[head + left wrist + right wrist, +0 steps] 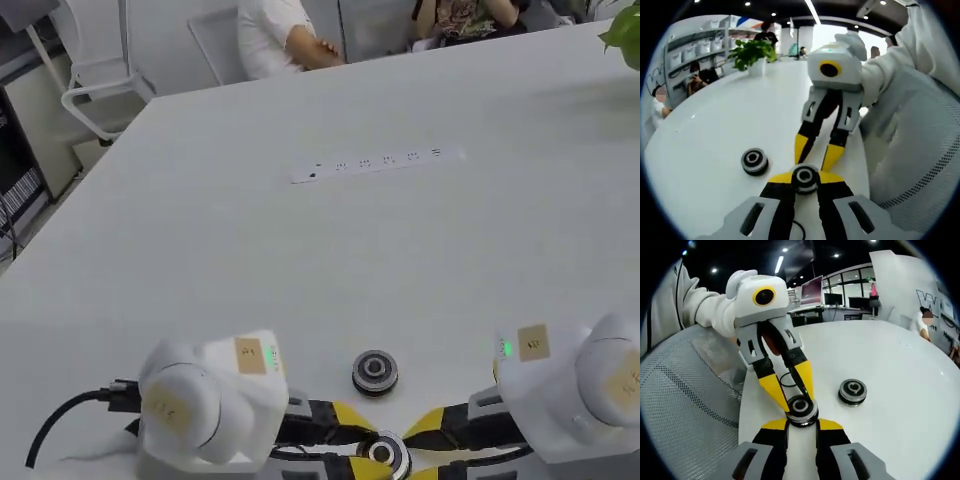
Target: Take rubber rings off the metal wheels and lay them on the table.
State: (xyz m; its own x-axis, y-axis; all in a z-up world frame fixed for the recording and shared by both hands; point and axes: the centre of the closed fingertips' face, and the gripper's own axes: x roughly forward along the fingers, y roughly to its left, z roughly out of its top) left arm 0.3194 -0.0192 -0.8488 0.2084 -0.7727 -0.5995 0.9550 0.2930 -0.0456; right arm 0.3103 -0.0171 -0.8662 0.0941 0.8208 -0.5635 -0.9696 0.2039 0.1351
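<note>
A metal wheel with a dark rubber ring (383, 455) hangs at the table's near edge, between the two grippers, which face each other. My left gripper (805, 180) is shut on this wheel (805, 178), yellow pads on both sides. My right gripper (802, 423) comes from the opposite side, and its tips also close on the wheel (801, 410). A second wheel with its ring (375, 371) lies flat on the table just beyond them, also seen as the loose wheel (754, 161) and the far wheel (852, 391). A thin dark loop (784, 380) lies under the left gripper's fingers.
A white power strip (378, 163) lies mid-table. People sit at the far side (285, 35). A potted plant (751, 52) stands at a far corner. A mesh chair back (685, 390) is close behind the table's near edge. A black cable (60, 420) trails left.
</note>
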